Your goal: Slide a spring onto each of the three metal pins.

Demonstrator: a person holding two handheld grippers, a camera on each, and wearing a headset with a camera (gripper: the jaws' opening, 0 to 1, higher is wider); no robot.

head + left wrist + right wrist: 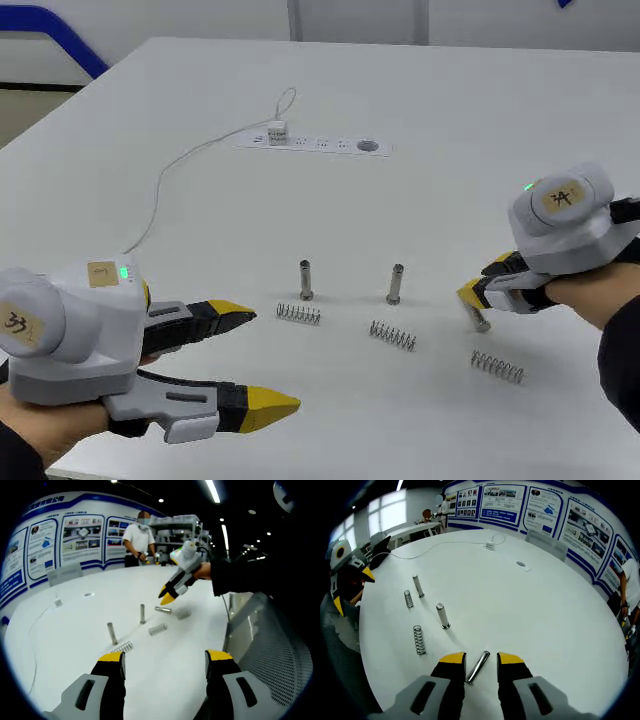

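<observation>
Your right gripper [481,658]: jaws apart, straddling the fallen pin [478,666] flat on the counter [545,605]. Pinch it mid-shaft, square, then stand it by the two upright pins [305,279]. Your left gripper [272,360]: jaws wide, empty. The springs [298,313] lie alongside.

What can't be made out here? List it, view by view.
Head view: the right gripper covers most of the third pin; whether they touch is unclear.
Head view: the cable has its near end behind the left gripper.
Head view: the power strip markings are too small.
</observation>
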